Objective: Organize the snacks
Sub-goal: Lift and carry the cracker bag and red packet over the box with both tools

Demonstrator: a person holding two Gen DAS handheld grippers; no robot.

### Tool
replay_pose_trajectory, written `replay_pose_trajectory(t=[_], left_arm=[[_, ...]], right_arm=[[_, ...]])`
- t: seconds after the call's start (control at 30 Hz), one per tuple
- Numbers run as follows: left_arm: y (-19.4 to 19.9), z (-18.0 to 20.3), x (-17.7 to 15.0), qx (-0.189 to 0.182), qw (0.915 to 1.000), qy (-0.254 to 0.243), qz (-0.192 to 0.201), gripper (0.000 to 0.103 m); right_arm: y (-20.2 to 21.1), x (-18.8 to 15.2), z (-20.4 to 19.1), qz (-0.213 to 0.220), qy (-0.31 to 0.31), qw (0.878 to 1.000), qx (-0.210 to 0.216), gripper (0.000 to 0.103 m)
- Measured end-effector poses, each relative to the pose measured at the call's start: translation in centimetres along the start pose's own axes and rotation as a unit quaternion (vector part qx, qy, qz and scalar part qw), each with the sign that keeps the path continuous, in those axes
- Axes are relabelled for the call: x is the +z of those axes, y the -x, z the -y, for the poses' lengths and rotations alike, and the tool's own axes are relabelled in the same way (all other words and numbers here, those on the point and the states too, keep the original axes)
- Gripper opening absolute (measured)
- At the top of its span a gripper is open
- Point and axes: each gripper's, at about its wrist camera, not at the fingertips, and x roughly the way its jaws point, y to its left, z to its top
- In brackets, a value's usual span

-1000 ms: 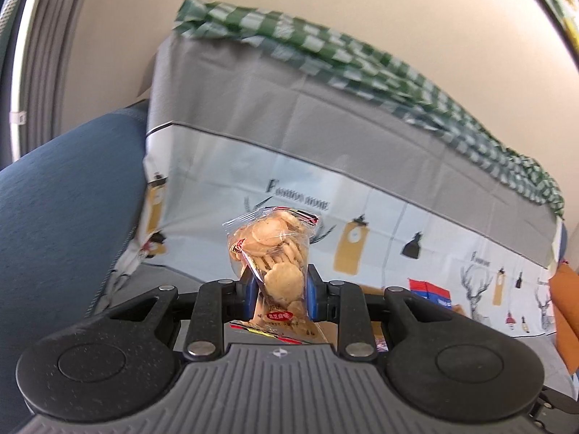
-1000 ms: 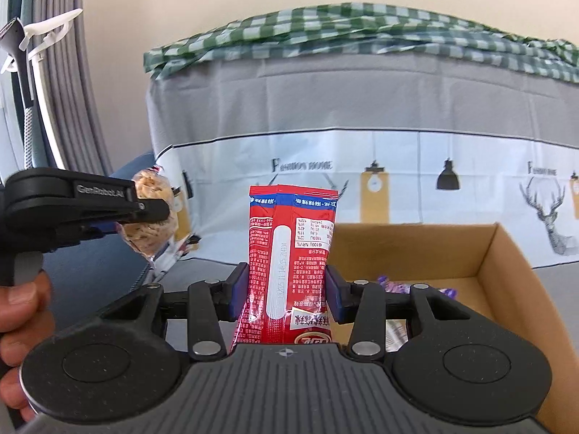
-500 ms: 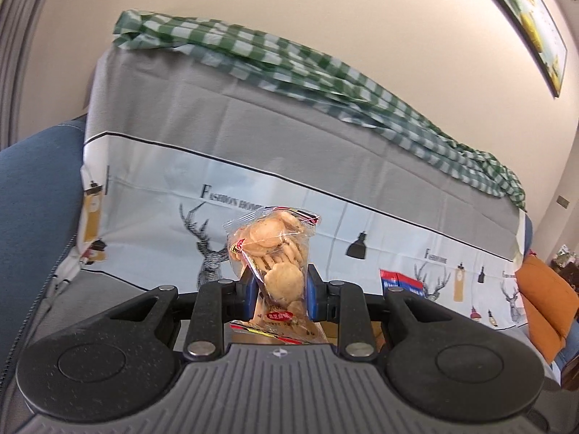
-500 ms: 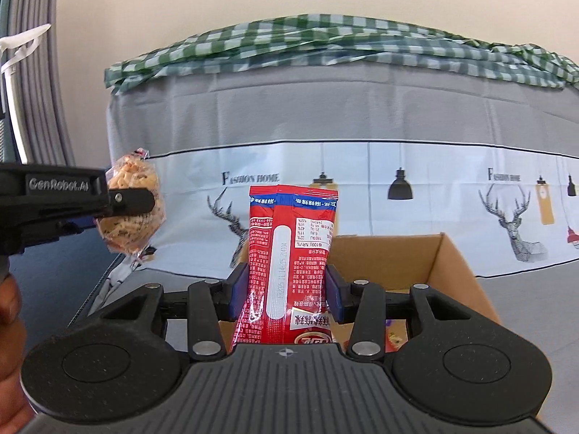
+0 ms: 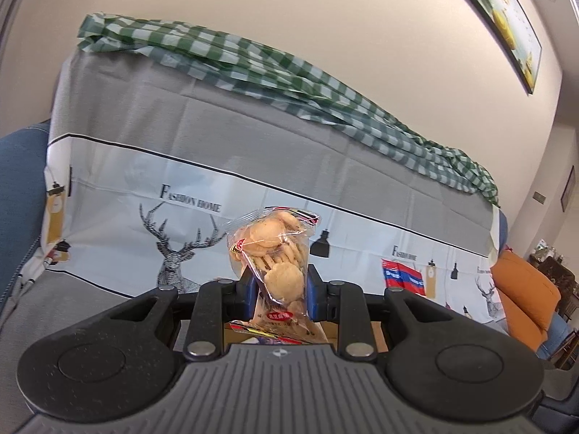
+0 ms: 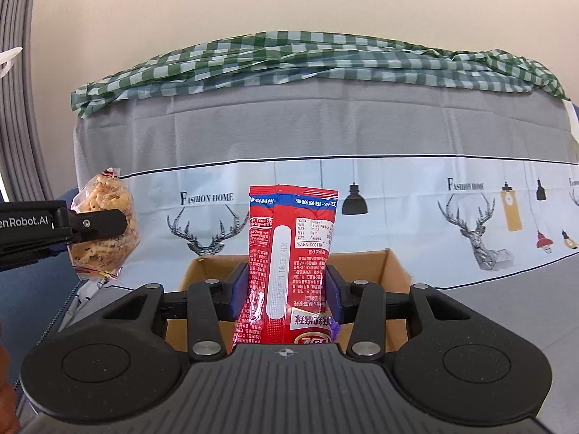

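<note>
The cardboard box (image 6: 392, 271) is mostly hidden behind the right gripper (image 6: 286, 285) and its red snack packet (image 6: 289, 264); its contents cannot be made out. The left gripper (image 6: 97, 224) is cut off by the picture's left edge.

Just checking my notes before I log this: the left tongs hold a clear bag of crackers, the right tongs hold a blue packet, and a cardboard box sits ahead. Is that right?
Not quite: the packet in the right tongs is red, not blue, as the right wrist view shows. The rest stands: the left tongs hold a clear bag of crackers, and a cardboard box sits ahead.
</note>
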Motion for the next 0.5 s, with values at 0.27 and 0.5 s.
replay_pose_trajectory(t=[0.27, 0.5], left_arm=[[-0.6, 1.5, -1.1, -0.014, 0.9996, -0.023, -0.007, 0.028], [-1.1, 1.8, -1.3, -0.040, 0.9983, -0.028, -0.031, 0.045]], right_arm=[[-0.1, 0.0, 0.5, 0.002, -0.002, 1.000, -0.005, 0.046], [-0.4, -0.1, 0.3, -0.006, 0.007, 1.000, -0.019, 0.056]])
